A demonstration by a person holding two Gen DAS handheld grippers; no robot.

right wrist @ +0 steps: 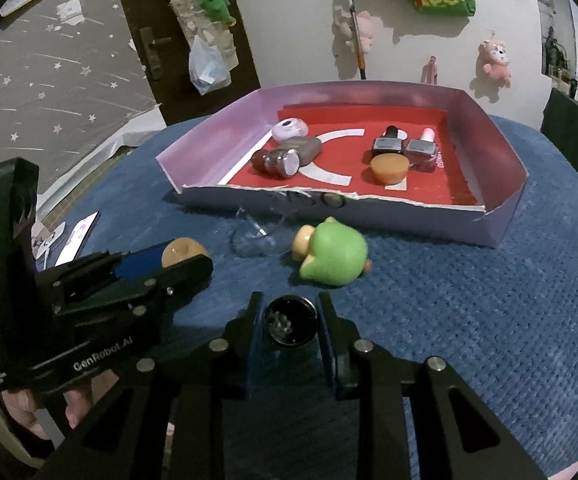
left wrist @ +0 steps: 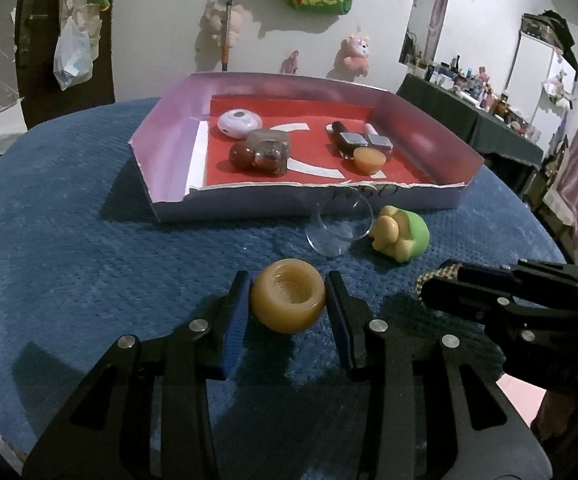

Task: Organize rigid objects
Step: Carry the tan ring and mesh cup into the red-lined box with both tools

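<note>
Amber cup and black cap, each clamped for the tray.
Left wrist view: left gripper (left wrist: 287,300) pinches the amber cup (left wrist: 287,299) above the blue cloth (left wrist: 89,208), short of the tray (left wrist: 289,204); right wrist view: right gripper (right wrist: 289,322) squeezes the black cap (right wrist: 289,321), likewise short.

left hand-held gripper (left wrist: 287,306): black, blue pads, silver screws | right hand-held gripper (right wrist: 289,322): same | white "GenRobot.AI" lettering

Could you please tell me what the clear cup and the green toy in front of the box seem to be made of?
Cup: probably glass or clear hard plastic; the blue cloth shows through it and its rim glints. Toy: likely soft vinyl or rubber; smooth, rounded, with a dull sheen.
</note>
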